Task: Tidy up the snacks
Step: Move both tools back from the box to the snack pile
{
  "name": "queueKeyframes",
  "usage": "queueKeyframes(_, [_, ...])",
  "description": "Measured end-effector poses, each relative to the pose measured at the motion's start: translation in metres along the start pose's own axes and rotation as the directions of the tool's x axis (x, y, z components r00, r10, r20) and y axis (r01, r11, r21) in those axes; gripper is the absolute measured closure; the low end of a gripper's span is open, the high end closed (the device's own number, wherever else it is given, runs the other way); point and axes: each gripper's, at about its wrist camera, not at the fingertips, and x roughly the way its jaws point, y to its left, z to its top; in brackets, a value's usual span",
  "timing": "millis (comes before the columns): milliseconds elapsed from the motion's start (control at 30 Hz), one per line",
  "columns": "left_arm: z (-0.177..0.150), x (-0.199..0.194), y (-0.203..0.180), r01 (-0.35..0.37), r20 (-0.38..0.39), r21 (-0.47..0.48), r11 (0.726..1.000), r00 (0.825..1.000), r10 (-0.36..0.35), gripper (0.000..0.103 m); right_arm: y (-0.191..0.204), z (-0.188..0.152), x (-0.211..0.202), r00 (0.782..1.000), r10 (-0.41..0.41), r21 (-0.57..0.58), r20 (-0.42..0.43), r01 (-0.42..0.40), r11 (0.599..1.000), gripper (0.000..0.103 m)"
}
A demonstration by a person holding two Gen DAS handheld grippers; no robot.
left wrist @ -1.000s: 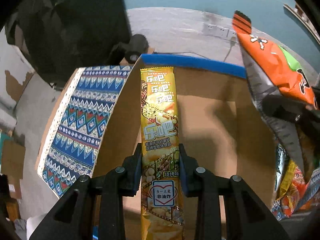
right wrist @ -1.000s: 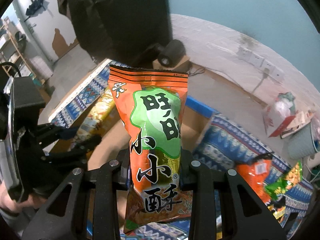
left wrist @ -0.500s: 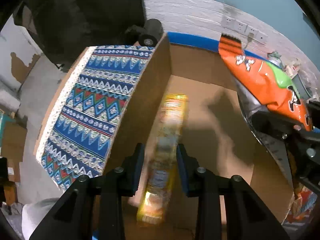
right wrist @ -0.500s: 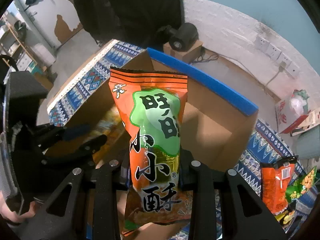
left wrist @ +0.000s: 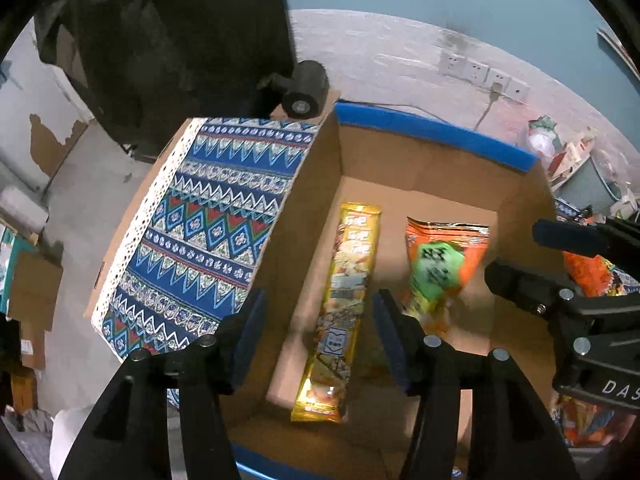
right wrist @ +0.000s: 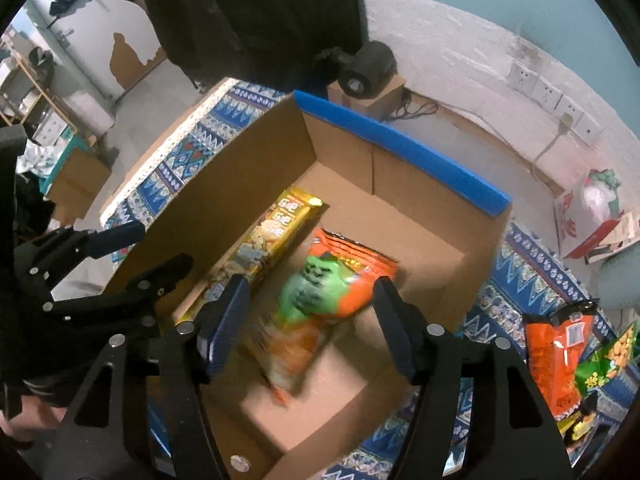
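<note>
An open cardboard box (left wrist: 436, 164) with blue-edged flaps stands on a patterned cloth; it also shows in the right wrist view (right wrist: 408, 216). A long yellow snack pack (left wrist: 344, 304) lies on the box floor along the left wall, also seen from the right wrist (right wrist: 264, 248). An orange and green snack bag (left wrist: 440, 268) lies beside it, blurred in the right wrist view (right wrist: 320, 300). My left gripper (left wrist: 318, 336) is open and empty above the box. My right gripper (right wrist: 310, 320) is open and empty above the orange bag; it also shows at the right edge of the left wrist view (left wrist: 560, 264).
A blue patterned tablecloth (left wrist: 208, 232) covers the table left of the box. More snack bags (right wrist: 560, 360) lie on the cloth to the right of the box. A black cylinder (right wrist: 366, 68) on a small carton sits behind the box. Wall sockets (left wrist: 484, 74) are on the far wall.
Both grippers opened. The yellow pack dropped from my left gripper onto the box floor. The orange bag dropped from my right gripper and landed beside it.
</note>
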Motion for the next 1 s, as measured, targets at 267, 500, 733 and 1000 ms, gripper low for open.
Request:
queueKeyframes(267, [-0.001, -0.015, -0.029, 0.034, 0.019, 0.056, 0.998, 0.999, -0.035, 0.046, -0.006, -0.012, -0.032, 0.998, -0.049, -0.007, 0.045, 0.049, 0.999, 0.036])
queueKeyframes(500, [-0.003, -0.022, -0.063, 0.071, 0.018, 0.114, 0.991, 0.997, -0.074, 0.042, -0.036, -0.034, -0.061, 0.994, -0.086, 0.021, 0.069, 0.085, 0.996, 0.034])
queueKeyframes(733, [-0.006, -0.031, -0.100, 0.102, 0.012, 0.174, 0.979, 0.994, -0.106, 0.039, -0.079, -0.064, -0.086, 0.990, -0.119, 0.068, 0.073, 0.114, 0.991, 0.034])
queueKeyframes(1000, [-0.006, -0.040, -0.143, 0.133, 0.001, 0.236, 0.963, 0.991, -0.137, 0.029, -0.135, -0.100, -0.110, 0.982, -0.172, 0.147, 0.071, 0.160, 0.976, 0.031])
